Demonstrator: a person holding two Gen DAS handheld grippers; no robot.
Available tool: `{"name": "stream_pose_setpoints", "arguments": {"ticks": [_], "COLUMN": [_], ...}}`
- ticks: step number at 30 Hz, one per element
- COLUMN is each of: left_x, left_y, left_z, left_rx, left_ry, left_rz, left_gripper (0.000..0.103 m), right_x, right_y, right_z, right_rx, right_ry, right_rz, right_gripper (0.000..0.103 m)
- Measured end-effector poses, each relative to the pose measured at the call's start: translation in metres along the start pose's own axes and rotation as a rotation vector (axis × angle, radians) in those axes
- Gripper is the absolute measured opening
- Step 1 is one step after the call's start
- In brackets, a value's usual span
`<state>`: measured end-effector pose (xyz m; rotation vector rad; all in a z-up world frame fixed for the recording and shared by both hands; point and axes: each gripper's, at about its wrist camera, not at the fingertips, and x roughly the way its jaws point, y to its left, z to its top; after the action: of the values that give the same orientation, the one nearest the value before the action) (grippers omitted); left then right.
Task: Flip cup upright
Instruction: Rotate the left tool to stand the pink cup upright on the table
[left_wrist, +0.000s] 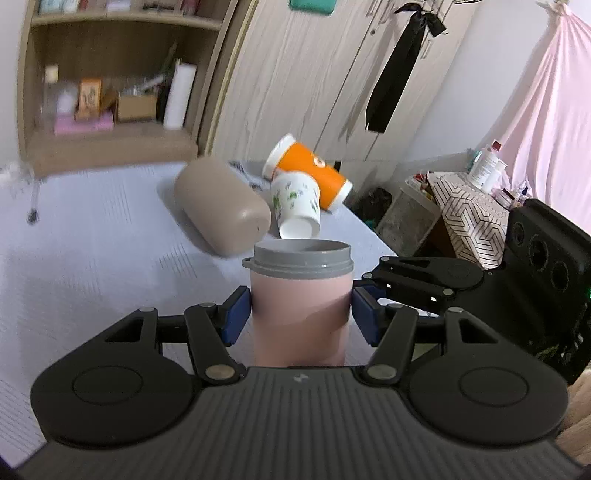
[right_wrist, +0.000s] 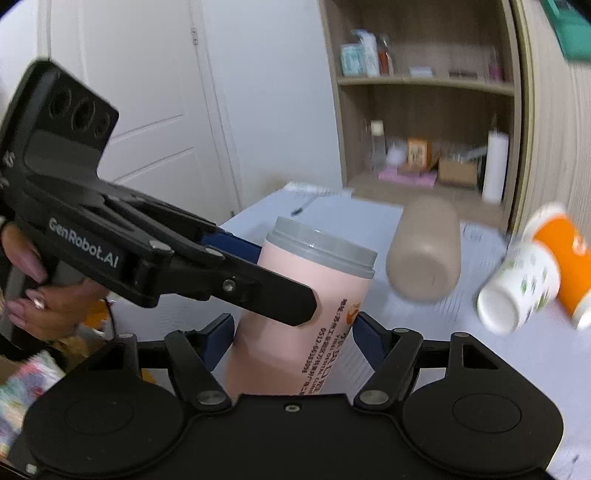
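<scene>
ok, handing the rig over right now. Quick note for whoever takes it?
Left gripper: blue pads flank the pink cup; the left pad touches, a slim gap shows at the right one.
Right gripper: also around the pink cup, pads close to its sides; contact unclear.
Pink cup: mouth up, grey rim on top, roughly vertical between both grippers.
Done: pink cup looks turned upright; whether it stands on the table is hidden.
Left: the tan cup, white cup and orange cup lie on their sides behind it.
</scene>
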<state>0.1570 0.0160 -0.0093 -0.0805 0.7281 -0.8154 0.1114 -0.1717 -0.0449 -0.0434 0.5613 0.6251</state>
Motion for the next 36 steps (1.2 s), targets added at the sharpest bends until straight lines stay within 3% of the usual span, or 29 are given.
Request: {"name": "stream_pose_setpoints", "arguments": {"ticks": [7,13,21,25,36], "left_x": [-0.003,0.002,0.027,0.033,0.038], "left_y": [0.001,0.006,0.005,-0.005,-0.012], "left_z": [-0.001,0.0,0.006,-0.006,-0.012], "left_rx": [0.064,0.099,0.14,0.197,0.181], "left_ry": [-0.067,-0.126,-0.182,-0.224,-0.19], "left_rz": [0.045,0.068,0.083,0.11,0.099], "left_gripper": [0.058,0.058,0.058,0.058,0.06], "right_x": [0.006,0.022,0.033,0.034,0.032], "right_y": [0.003,0.014,-0.005,-0.009,-0.011], "right_z": [0.0,-0.001,-0.005,-0.013,-0.024], "right_rx": [-0.106,-0.263,-0.228,-0.243,-0.222], "right_ry": [-0.051,-0.114,-0.184,-0.215,-0.203], "right_rz": [-0.071,-0.193,-0.256,-0.264,-0.244], "right_gripper": [0.074,0.074,0.074,0.074,0.076]}}
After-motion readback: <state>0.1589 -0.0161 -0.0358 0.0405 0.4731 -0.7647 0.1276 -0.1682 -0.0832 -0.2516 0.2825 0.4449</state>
